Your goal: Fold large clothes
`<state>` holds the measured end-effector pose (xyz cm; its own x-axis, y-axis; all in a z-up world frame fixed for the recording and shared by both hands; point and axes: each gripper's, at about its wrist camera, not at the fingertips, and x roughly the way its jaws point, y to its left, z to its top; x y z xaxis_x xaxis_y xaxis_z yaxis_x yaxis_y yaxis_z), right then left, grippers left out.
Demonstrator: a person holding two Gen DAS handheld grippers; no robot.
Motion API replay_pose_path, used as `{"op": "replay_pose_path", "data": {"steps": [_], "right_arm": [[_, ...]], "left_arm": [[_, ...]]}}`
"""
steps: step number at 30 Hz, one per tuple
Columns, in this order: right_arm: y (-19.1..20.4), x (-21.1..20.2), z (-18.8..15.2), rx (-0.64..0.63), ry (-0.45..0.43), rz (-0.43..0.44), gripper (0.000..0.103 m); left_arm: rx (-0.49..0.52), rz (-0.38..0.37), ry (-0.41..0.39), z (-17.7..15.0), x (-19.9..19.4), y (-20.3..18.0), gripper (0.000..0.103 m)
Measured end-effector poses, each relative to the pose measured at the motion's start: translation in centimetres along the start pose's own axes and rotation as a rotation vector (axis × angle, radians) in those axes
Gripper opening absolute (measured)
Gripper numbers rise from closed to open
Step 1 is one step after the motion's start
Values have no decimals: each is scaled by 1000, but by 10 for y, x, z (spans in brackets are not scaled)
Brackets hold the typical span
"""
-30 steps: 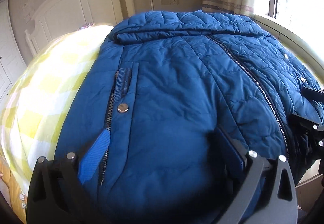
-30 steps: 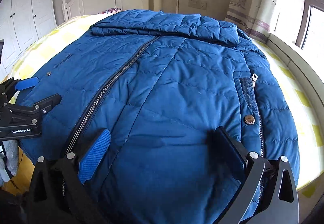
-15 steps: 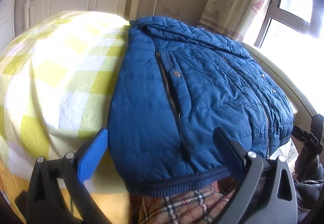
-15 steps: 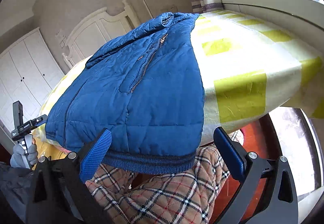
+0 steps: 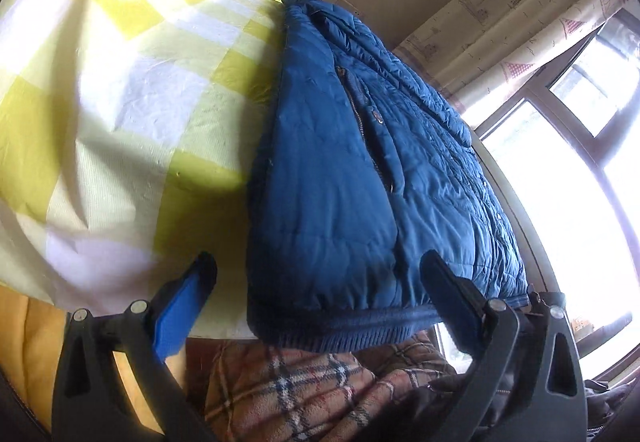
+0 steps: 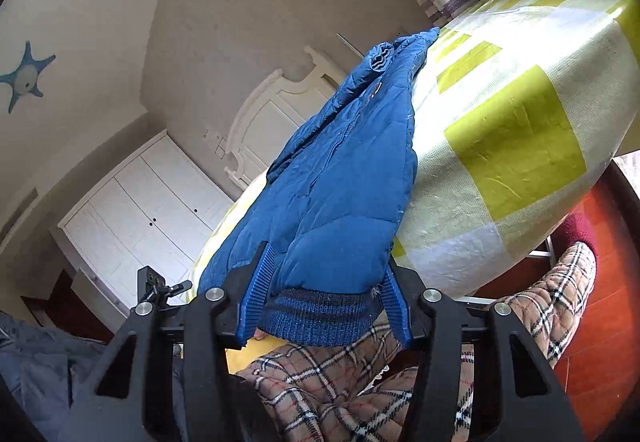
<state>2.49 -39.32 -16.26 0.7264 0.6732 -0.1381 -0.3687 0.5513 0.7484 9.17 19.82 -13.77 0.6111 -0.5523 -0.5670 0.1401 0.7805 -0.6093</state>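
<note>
A blue quilted jacket (image 5: pixel 340 182) lies zipped on the yellow-and-white checked bed (image 5: pixel 120 102), its ribbed hem hanging over the bed's near edge. My left gripper (image 5: pixel 318 258) is open at the hem's left corner; the hem sits between its wide-spread fingers, and the right finger overlaps the cloth. In the right wrist view the jacket (image 6: pixel 340 202) runs away from me along the bed (image 6: pixel 500 142). My right gripper (image 6: pixel 326 258) is closing, with the hem's other corner between its blue pads, which touch the rib on both sides.
Plaid quilted fabric (image 5: pixel 300 382) lies just under both grippers at the bed's foot (image 6: pixel 340 382). A bright window and curtain (image 5: pixel 560 182) stand to the right. White wardrobe doors (image 6: pixel 140 210), a white headboard (image 6: pixel 272 114) and red wood floor (image 6: pixel 600 322) surround the bed.
Both grippers came off the top of the jacket, dropped to its hem at the bed's edge and rolled. The right jaws narrowed from wide open onto the hem corner.
</note>
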Motion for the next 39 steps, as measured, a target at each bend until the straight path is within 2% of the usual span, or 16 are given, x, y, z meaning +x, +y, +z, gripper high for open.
{"op": "replay_pose_path", "data": {"steps": [2,4,5,7,10,12,15,18,20,25,27,29,30,31,35,39], "right_arm": [[-4,1,1,18,1,-11,52],[-8,5,3,26,6,-60,52],[-11,7,4,32,8,-80,52],[-13,16,8,39,11,-94,53],[-15,27,10,46,27,-79,55],[-11,31,10,39,55,-36,56],[9,24,8,-26,63,3,41],[22,10,9,-33,32,56,39],[30,8,13,-45,25,53,39],[40,26,21,-66,31,9,44],[40,35,21,-86,48,-57,45],[44,35,18,-121,34,-99,40],[48,33,17,-138,22,-107,36],[51,31,16,-161,13,-121,29],[72,14,14,-212,-24,-155,21],[105,-17,12,-261,-48,-78,20]], "left_arm": [[-40,-61,-4,3,6,3,98],[-52,-113,2,5,7,2,80],[-43,-99,1,6,7,1,78],[-9,-86,5,4,4,-1,60],[8,-97,4,1,-6,2,45],[14,-106,0,0,-13,2,39],[51,-129,-15,1,-27,-7,35],[66,-160,-31,3,-35,-13,35],[63,-172,-33,7,-33,-14,41],[20,-184,-29,10,-11,-14,77],[48,-155,-35,8,-11,-21,77],[96,-53,-32,6,-12,-26,52],[110,-53,-29,5,-14,-25,24],[103,-78,-37,5,-20,-22,18],[115,-131,-107,4,-50,-36,15],[135,-222,-136,-4,-99,-50,14]]}}
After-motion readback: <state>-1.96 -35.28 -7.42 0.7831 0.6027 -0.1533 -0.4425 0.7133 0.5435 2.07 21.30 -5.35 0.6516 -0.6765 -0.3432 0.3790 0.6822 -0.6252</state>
